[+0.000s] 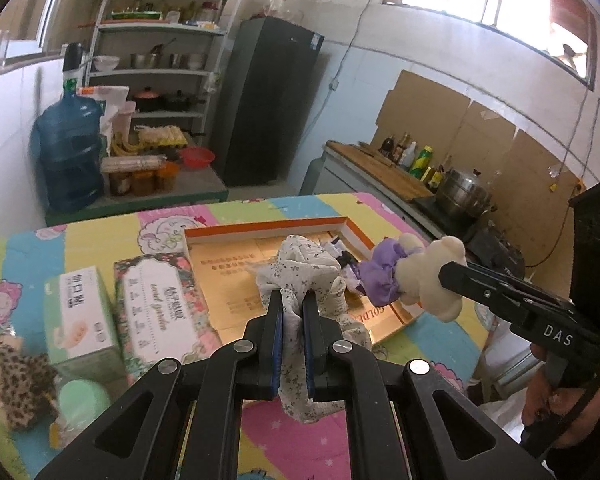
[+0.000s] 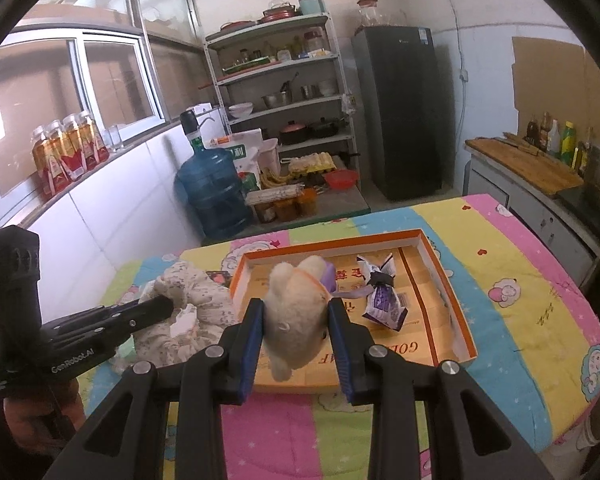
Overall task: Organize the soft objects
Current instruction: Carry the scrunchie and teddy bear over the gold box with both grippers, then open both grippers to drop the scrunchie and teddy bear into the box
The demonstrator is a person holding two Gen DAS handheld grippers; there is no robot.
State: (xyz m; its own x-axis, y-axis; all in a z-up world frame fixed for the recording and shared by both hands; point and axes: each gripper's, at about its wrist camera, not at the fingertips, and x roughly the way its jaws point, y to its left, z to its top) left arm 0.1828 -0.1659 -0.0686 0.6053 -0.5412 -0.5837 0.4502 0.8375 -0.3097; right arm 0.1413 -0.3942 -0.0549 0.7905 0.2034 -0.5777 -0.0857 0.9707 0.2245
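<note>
- Left gripper (image 1: pixel 293 300): jaws nearly closed, blue pads pinching a bunched white cloth with a small dark floral print (image 1: pixel 304 276). Cloth stands up above the fingertips and hangs slack below them, over the table.
- Right gripper (image 2: pixel 296 312): jaws part open, blue pads pressing both flanks of a cream plush toy in a purple garment (image 2: pixel 294 312). Toy is clear of the surface; in the left wrist view it sits at the tip of the right gripper, just right of the cloth, above the near right part of the tray.
- Below and beyond both grippers: a shallow cardboard box tray with orange rim and gold printed floor (image 2: pixel 444 280). Inside it lies a purple-and-white foil packet with a twisted neck (image 2: pixel 382 300), toward the right wall in the right wrist view.
- Tray rests on a table under a pastel cartoon-print cover (image 2: pixel 520 280).
- Left of the tray, left wrist view: a floral-patterned tissue box (image 1: pixel 156 312) and, beside it, a pale green tissue box (image 1: pixel 80 316), both on the cover.
- Further left, near the table edge: a leopard-print soft toy (image 1: pixel 20 384) and a mint green rounded object (image 1: pixel 82 402); what the latter is cannot be told.
- A hand (image 1: pixel 548 392) grips the right gripper's handle.
</note>
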